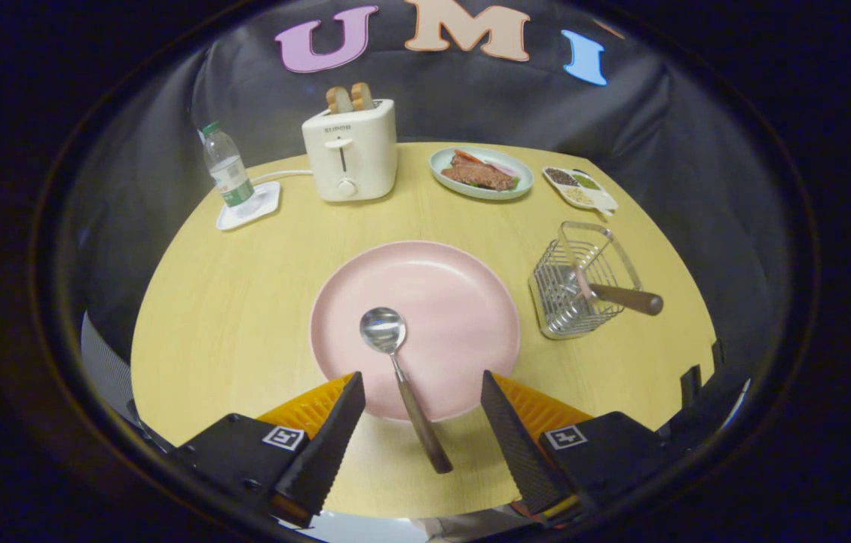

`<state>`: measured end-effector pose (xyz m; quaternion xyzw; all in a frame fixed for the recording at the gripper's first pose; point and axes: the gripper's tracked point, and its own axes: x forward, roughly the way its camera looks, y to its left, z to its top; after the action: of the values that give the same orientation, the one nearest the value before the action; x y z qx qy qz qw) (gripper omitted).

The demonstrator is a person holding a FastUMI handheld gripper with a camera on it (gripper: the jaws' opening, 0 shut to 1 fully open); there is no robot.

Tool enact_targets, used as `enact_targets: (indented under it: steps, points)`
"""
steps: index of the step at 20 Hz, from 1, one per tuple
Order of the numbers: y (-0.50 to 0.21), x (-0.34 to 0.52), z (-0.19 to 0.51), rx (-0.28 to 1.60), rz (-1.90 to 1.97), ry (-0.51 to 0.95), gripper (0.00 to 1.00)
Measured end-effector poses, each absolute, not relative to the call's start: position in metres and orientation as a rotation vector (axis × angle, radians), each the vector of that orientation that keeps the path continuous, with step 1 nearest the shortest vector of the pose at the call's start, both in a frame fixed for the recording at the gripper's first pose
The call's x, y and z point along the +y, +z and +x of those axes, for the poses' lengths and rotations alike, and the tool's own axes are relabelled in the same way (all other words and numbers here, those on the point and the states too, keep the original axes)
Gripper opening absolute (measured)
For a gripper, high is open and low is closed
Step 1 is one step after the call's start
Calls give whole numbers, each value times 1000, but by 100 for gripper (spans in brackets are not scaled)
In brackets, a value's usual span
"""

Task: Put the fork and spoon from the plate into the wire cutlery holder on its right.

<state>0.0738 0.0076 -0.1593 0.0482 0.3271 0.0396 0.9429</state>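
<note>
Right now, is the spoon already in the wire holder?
No, the spoon lies on the pink plate, its handle between the open tool fingers.

Staged dining setup inside a recording booth, not a real kitchen: black cloth wall hangs right behind a round pale-wood table. Breakfast-type props on it: white toaster w/ two bread slices at the far edge, water bottle on a white coaster near the far-left edge, plate of food and small divided dish at the far-right edge, pink plate at centre, wire cutlery holder just right of it.
</note>
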Motion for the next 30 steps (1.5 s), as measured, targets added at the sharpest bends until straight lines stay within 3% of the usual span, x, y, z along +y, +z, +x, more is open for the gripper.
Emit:
enact_targets:
  steps: [5, 10, 13, 15, 20, 30]
  points:
    - [-183, 16, 82, 690, 85, 108, 92]
    - [-198, 23, 87, 717, 88, 128, 70]
    - [-203, 23, 89, 729, 102, 125, 42]
    - [-209, 24, 86, 742, 117, 126, 40]
    - [-205, 37, 89, 750, 206, 182, 9]
    - [-184, 29, 80, 731, 120, 145, 7]
